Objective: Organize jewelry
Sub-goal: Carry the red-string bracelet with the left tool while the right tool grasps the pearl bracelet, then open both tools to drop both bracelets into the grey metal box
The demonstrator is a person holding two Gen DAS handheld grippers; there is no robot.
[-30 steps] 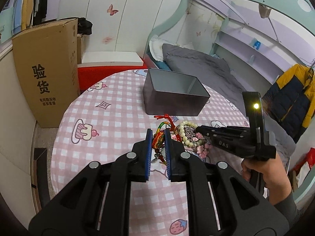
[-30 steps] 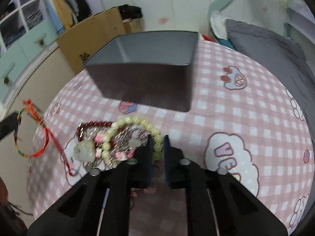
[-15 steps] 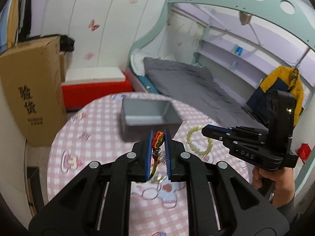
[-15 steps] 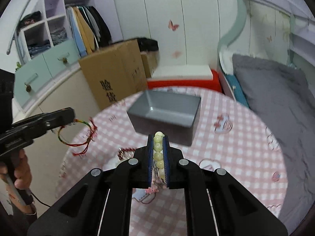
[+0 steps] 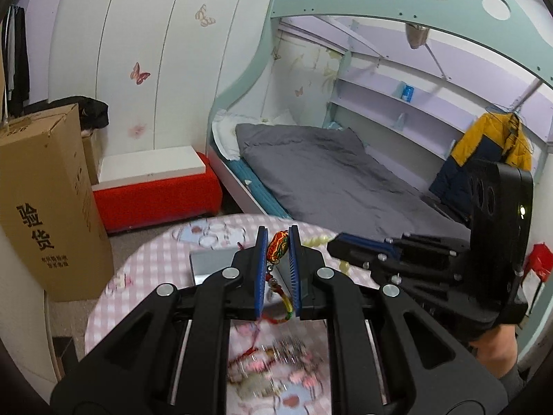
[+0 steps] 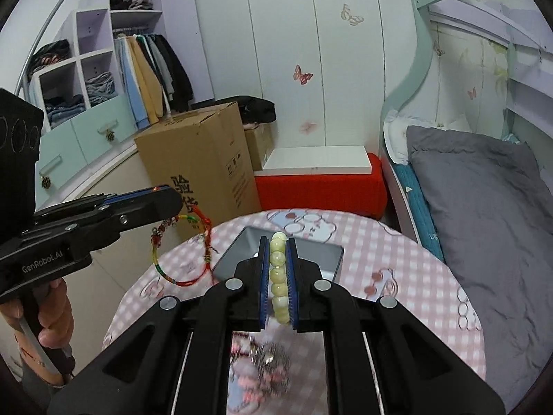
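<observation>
The pale bead bracelet (image 6: 278,276) sits pinched between the blue pads of the right gripper (image 6: 278,269), its beads running in a line up the narrow gap and held in the air above the table (image 6: 397,276). To its left, the red braided cord bracelet (image 6: 179,242) dangles as a loop with small charms from the tip of the left gripper (image 6: 169,200), also clear of the tabletop. In the left wrist view the left gripper (image 5: 278,259) is pressed together on the knotted red, green and yellow end of that cord (image 5: 278,246), and the rest trails down between the fingers. The right gripper (image 5: 337,247) reaches in from the right there, a few pale beads (image 5: 316,241) showing at its tip.

Below and just beyond both grippers stands the grey metal box (image 6: 311,252), open at the top, on the pink checked tablecloth. A blurred heap of remaining jewelry (image 6: 266,359) lies on the near side of the table, under the grippers.

A hand (image 6: 52,307) grips the left tool's handle at far left. Beyond the table stand a cardboard carton (image 6: 200,159), a red bench (image 6: 321,186) and a bed with grey bedding (image 6: 484,200).
</observation>
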